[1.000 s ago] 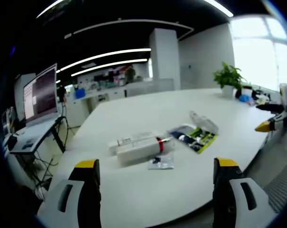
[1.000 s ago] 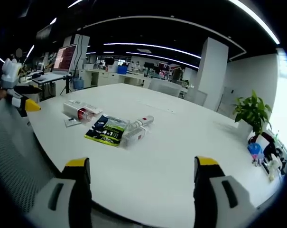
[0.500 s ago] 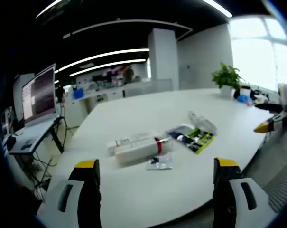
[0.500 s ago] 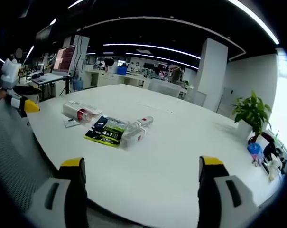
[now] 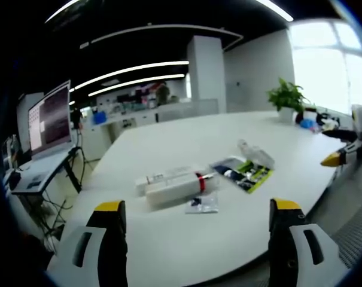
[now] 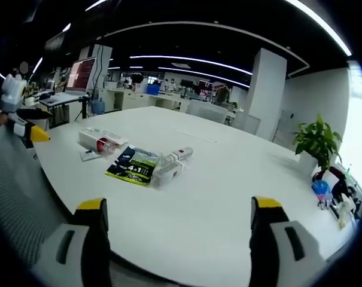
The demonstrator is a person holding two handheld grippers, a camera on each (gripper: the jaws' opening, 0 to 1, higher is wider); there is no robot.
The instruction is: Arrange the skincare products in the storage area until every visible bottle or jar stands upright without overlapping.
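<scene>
Both grippers hung open above the near edge of the large white oval table: the left gripper and the right gripper held nothing. The skincare products lay flat mid-table: a white tube with a red band, a clear bottle and a green-black packet between them.

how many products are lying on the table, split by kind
white tubes or bottles with a red band, lying flat: 2
long white boxes: 1
dark packs with green print: 1
small flat sachets: 1
clear slim items with a red spot: 1
total: 6
</scene>
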